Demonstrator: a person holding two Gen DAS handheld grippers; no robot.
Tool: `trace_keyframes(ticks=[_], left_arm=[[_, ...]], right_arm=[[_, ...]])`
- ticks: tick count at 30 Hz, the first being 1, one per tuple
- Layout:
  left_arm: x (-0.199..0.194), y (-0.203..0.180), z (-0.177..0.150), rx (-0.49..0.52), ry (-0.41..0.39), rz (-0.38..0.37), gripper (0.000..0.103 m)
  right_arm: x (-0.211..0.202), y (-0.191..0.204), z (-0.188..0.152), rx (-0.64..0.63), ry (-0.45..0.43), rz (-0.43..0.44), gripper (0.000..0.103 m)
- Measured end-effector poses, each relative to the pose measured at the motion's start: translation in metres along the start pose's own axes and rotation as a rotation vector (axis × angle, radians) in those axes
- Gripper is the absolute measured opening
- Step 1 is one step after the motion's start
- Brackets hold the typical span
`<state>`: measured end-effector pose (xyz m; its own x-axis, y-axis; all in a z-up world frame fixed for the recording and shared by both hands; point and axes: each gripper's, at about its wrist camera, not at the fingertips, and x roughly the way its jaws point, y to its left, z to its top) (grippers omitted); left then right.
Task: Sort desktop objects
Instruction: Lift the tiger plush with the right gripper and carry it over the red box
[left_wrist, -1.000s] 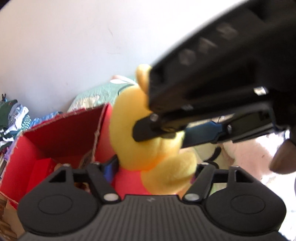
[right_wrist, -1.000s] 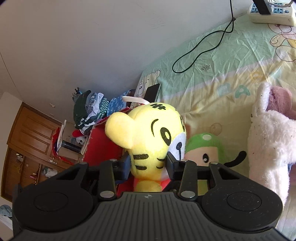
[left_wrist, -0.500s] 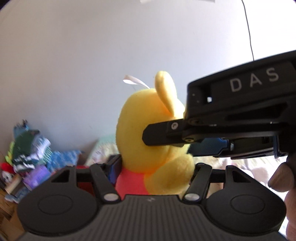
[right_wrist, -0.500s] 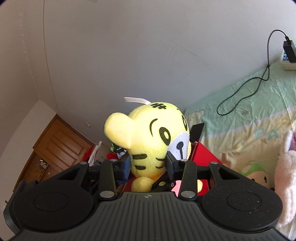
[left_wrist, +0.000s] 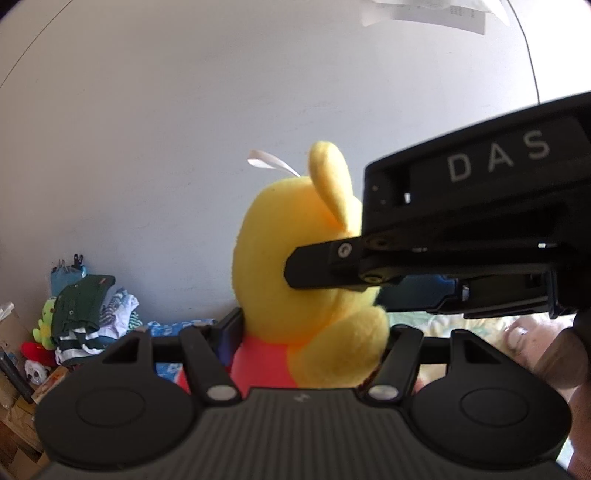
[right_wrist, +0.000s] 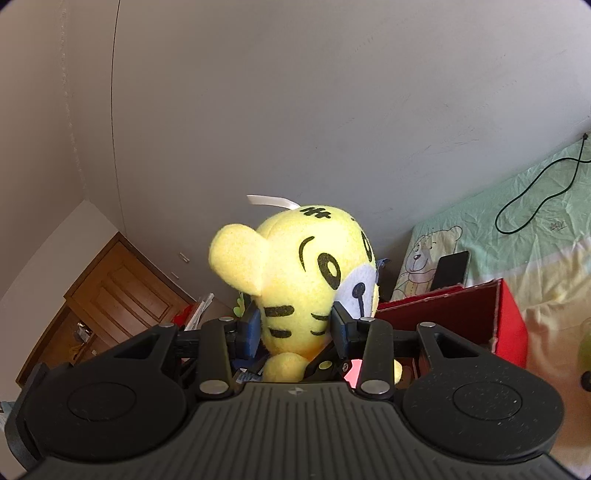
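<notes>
The fingers (right_wrist: 251, 326) of the right gripper (right_wrist: 295, 328) are closed on the tiger plush (right_wrist: 306, 273). They press its cheeks from both sides, just under the eye and the black stripes, and the soft head bulges a little above the pads. The left gripper (left_wrist: 306, 332) holds the same toy lower down, at the red body and the yellow arm. Its fingers (left_wrist: 231, 332) press the sides of the body, partly closed because the toy is wide. So the plush hangs in the air between two grips, seen against the bare wall, with its white loop tag pointing up.

The red box (right_wrist: 506, 314) stands open on the bed (right_wrist: 535, 221), below and to the right of the toy in the right wrist view. A black phone (right_wrist: 450, 269) lies just behind the box, and a dark cable runs over the sheet further back.

I judge that the step in hand is carrying the toy to the box. To do it well, both hands should move together so the plush is not twisted or pulled apart. Bring it over the open top first, then lower it. Keep both grips firm until the body is inside the walls, then open one pair of fingers after the other, away from the phone.
</notes>
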<state>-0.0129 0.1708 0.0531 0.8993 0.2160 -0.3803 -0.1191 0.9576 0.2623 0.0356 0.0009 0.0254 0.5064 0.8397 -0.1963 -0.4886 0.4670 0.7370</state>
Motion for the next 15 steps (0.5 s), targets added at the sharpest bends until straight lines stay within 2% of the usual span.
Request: trace_keyframes(ticks=[5,11,15], left_arm=[[0.019,0.044,-0.020,0.021,0.027,0.011,0.067],[0.051,0.090,-0.044,0.045,0.095,0.005,0.067],[0.045,0.094,-0.056,0.050,0.133,-0.003,0.067]], right_arm=[[0.039,0.013,-0.025,0.015,-0.002,-0.014,0.042],[0.077,0.010,-0.051,0.071,0.032,-0.048,0.042],[0.094,0.007,-0.063,0.106,0.060,-0.069,0.042]])
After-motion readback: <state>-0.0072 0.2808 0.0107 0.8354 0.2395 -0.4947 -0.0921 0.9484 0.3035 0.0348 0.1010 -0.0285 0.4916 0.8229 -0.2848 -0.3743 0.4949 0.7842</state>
